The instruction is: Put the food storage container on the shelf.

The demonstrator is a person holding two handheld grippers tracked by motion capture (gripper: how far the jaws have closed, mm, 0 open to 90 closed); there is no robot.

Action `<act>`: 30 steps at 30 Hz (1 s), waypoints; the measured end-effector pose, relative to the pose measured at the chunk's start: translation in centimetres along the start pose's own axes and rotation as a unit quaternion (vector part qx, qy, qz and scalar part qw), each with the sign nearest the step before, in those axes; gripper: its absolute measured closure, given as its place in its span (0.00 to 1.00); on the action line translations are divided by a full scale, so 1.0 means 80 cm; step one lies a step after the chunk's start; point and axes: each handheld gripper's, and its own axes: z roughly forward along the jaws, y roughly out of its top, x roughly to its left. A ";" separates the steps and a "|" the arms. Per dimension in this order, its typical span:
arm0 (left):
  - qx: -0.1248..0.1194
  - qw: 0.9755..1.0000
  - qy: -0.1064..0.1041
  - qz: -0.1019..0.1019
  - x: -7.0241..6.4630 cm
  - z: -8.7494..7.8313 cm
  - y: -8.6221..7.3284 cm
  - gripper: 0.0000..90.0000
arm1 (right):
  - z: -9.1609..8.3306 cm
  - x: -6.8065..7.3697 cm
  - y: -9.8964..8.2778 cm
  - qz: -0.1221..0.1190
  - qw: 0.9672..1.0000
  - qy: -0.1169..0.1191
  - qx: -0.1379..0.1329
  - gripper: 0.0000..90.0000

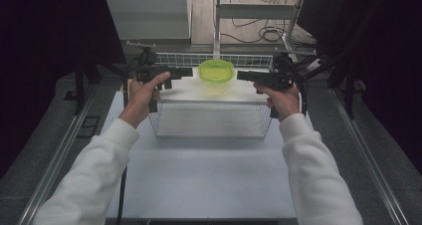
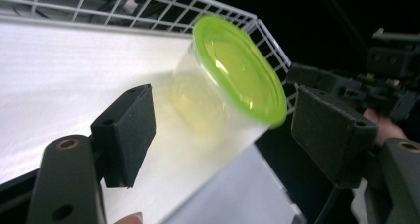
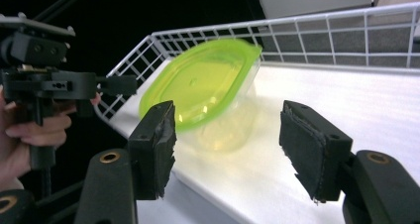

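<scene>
A clear plastic container with a green lid (image 1: 216, 70) sits at the far middle of the wire basket (image 1: 214, 133). Left gripper (image 1: 185, 72) and right gripper (image 1: 242, 75) flank it, jaws wide, holding nothing. Light, thin-walled and probably slippery; best gripped under the stiff lid rim.

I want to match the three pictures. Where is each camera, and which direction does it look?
High view: above the table, looking forward and down on the wire basket; both sleeves show.
Left gripper view: on the left gripper, facing the green-lidded container.
Right gripper view: on the right gripper, facing it.
All share the container.
</scene>
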 end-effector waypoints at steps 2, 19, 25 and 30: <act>0.006 1.000 0.008 0.024 -0.005 -0.006 -0.010 0.28 | -0.007 0.002 -0.008 -0.018 1.000 0.003 0.005 0.43; 0.016 0.998 0.011 0.058 0.006 -0.056 -0.162 0.31 | -0.060 0.002 -0.138 -0.097 0.995 -0.002 0.027 0.38; 0.031 0.995 0.061 0.068 0.023 -0.053 -0.209 0.33 | -0.070 -0.016 -0.195 -0.083 0.996 -0.001 0.038 0.37; 0.074 0.991 0.082 0.080 0.035 -0.044 -0.252 0.33 | -0.066 -0.027 -0.230 -0.086 0.994 -0.018 0.072 0.36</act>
